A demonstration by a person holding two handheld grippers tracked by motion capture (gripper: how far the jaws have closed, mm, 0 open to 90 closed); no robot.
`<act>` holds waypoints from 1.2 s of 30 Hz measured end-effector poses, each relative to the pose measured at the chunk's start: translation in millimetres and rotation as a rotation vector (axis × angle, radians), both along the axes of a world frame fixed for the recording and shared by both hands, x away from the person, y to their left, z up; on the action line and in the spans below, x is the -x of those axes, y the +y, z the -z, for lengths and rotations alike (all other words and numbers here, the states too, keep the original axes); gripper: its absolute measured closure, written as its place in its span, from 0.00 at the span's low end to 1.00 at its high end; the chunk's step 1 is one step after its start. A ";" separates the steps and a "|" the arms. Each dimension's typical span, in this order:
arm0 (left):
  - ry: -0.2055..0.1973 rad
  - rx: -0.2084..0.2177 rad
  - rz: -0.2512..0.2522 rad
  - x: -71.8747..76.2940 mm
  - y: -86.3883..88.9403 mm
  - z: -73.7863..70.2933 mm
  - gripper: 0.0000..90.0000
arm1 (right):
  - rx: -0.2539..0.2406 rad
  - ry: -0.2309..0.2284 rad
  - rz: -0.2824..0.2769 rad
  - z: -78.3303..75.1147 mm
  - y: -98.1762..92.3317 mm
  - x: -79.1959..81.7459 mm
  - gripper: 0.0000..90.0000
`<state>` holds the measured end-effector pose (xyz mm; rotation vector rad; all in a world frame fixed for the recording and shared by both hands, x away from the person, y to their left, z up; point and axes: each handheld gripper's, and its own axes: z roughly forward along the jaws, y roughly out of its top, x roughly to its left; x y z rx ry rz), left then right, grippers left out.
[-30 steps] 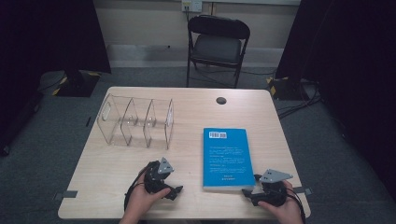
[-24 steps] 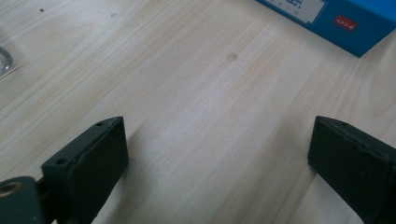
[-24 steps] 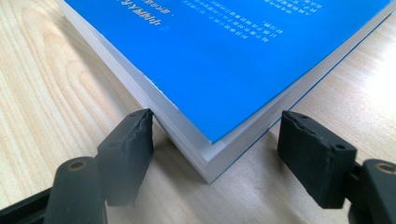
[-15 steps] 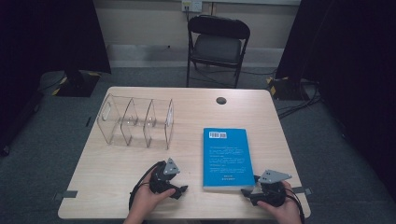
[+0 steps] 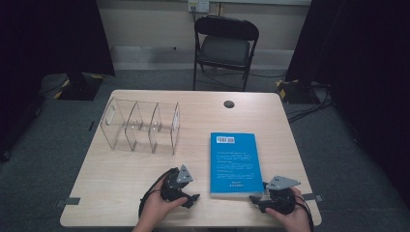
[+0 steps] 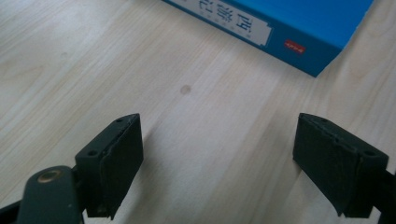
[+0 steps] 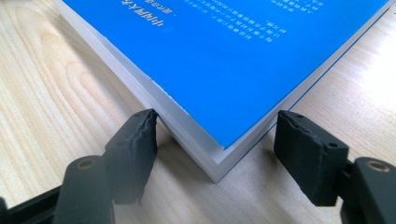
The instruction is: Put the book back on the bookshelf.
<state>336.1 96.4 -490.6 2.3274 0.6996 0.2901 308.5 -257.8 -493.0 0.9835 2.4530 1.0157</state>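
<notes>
A blue paperback book (image 5: 233,163) with white print on its cover and a barcode at its far end lies flat on the pale wooden table (image 5: 121,169), toward the right half of the tabletop. The right gripper (image 5: 258,199), black with a grey three-cornered plate on top, sits at the book's near right corner; in the right gripper view (image 7: 215,140) that corner juts between the two black jaws, the left jaw touching or all but touching the white page edge, the other jaw standing a little clear of the cover's side. These jaws have just been closing, with the corner between them, yet they are not clamped on it. The left gripper (image 5: 191,198) rests near the table's front edge, just beside the book's near left corner but apart from it. In the left gripper view (image 6: 219,154) its jaws stand wide with bare wood between them, the book's spine (image 6: 261,28) lying ahead. A clear plastic divider rack (image 5: 140,125) stands upright on the left half of the table, well apart from the book. A black folding chair (image 5: 226,46) stands beyond the far edge.
</notes>
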 end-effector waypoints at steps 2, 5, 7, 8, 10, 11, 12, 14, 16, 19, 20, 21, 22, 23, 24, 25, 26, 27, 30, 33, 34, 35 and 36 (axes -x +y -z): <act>0.007 0.001 0.007 1.2 -2.9 -1.1 0.18 | 0.000 0.004 -0.001 -0.5 0.2 -0.1 0.34; 0.010 0.007 0.034 3.3 -8.9 -3.9 0.18 | 0.000 0.004 -0.002 -0.5 0.3 -0.3 0.34; 0.013 0.010 0.051 4.1 -13.0 -5.1 0.18 | 0.001 0.006 -0.001 -0.9 0.3 -0.4 0.34; 0.017 0.004 0.059 4.5 -14.8 -5.5 0.18 | 0.001 0.006 -0.002 -1.0 0.3 -0.5 0.34; 0.022 0.006 0.070 5.9 -19.2 -5.8 0.18 | 0.006 0.002 0.002 -1.4 0.8 0.0 0.34; 0.028 0.005 0.078 6.2 -21.0 -5.9 0.18 | 0.006 -0.001 -0.002 -1.4 1.0 -0.1 0.34; 0.033 -0.014 0.094 5.9 -21.8 -7.7 0.18 | 0.006 -0.001 0.000 -1.6 1.3 0.1 0.35; 0.036 0.006 0.093 7.1 -24.7 -8.5 0.18 | 0.015 -0.002 0.006 -2.8 1.8 1.0 0.35; 0.036 0.029 0.101 8.4 -27.4 -9.7 0.18 | 0.002 -0.002 0.001 -3.6 1.0 0.3 0.35; 0.037 0.031 0.117 9.5 -31.1 -11.9 0.18 | -0.006 0.006 0.003 -3.7 0.5 0.2 0.35; 0.038 0.030 0.122 9.7 -32.7 -12.9 0.18 | -0.002 0.005 0.002 -4.0 0.7 0.1 0.35; 0.034 0.035 0.122 9.6 -34.2 -13.0 0.18 | 0.000 0.009 0.004 -4.5 0.5 0.3 0.35; 0.033 0.037 0.122 9.6 -35.3 -14.2 0.18 | -0.001 0.006 0.005 -4.6 0.5 0.2 0.35; 0.032 0.045 0.123 9.5 -36.1 -15.2 0.18 | -0.003 0.007 0.004 -4.7 0.3 0.0 0.35; 0.027 0.040 0.125 9.0 -36.5 -16.9 0.18 | -0.011 0.008 0.001 -4.4 0.3 -0.5 0.35; 0.028 0.043 0.126 9.0 -37.6 -17.8 0.18 | -0.011 0.009 0.001 -4.3 0.3 -0.6 0.35; 0.027 0.046 0.130 9.1 -38.7 -18.8 0.18 | -0.009 0.010 0.002 -4.3 0.4 -0.6 0.35; 0.024 0.043 0.138 9.1 -39.8 -19.9 0.18 | -0.009 0.011 0.003 -4.5 0.5 -0.6 0.35; 0.023 0.028 0.157 10.3 -43.7 -24.2 0.18 | -0.010 0.011 0.001 -5.6 0.1 -1.1 0.35; 0.020 0.018 0.173 9.9 -49.6 -28.6 0.18 | -0.008 0.013 0.002 -5.7 0.8 -1.3 0.35; 0.019 0.036 0.173 9.7 -52.4 -29.0 0.18 | -0.006 0.015 0.002 -6.2 0.9 -1.4 0.35; 0.023 0.031 0.180 9.2 -54.9 -29.8 0.18 | -0.008 0.017 0.002 -6.9 0.8 -1.5 0.35; 0.022 0.033 0.181 9.6 -57.7 -30.1 0.18 | -0.010 0.018 0.011 -7.7 0.9 -1.2 0.35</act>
